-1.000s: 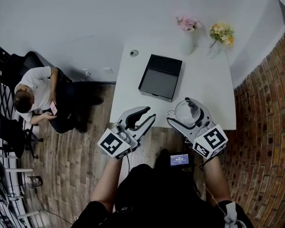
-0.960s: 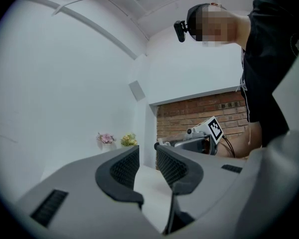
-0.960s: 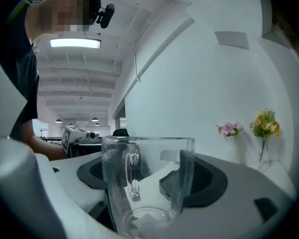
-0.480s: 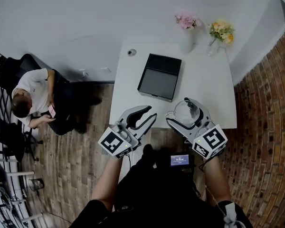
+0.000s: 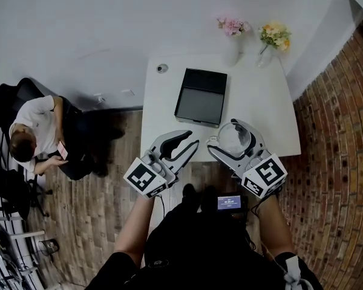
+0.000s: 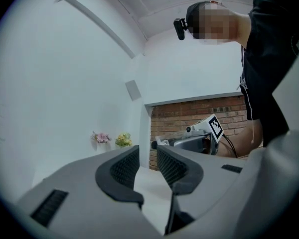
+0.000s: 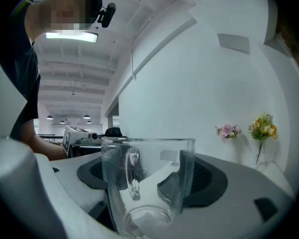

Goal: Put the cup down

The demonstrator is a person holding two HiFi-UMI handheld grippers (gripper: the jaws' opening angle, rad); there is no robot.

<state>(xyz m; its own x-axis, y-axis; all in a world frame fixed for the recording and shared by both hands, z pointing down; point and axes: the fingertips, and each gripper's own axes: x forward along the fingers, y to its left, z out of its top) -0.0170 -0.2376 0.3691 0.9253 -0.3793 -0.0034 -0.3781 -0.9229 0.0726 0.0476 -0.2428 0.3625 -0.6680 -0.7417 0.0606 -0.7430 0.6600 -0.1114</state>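
Right claw (image 5: pixel 227 136): mine, clenched on a clear glass cup with a handle (image 7: pixel 154 148); one jaw presses each side of the glass wall.
Cup: upright, handle turned toward my camera in the right gripper view. In the head view it sits over the near edge of the white rectangular desk (image 5: pixel 260 107), toward the near right corner. I cannot tell whether its base touches the desk.
Left claw (image 5: pixel 192 139): mine, released, jaws apart with nothing between them. It hangs at the near edge of the desk, left of the cup and apart from it.
Black rectangular tray (image 5: pixel 201 96): lies flat at the middle of the desk, beyond both claws.
Flowers: a pink bunch in a pale vase (image 5: pixel 232 32) and a yellow bunch in a clear vase (image 5: pixel 272 38), side by side along the far edge.
Seated person (image 5: pixel 36 132): on a chair over the wooden floor, well left of the desk.
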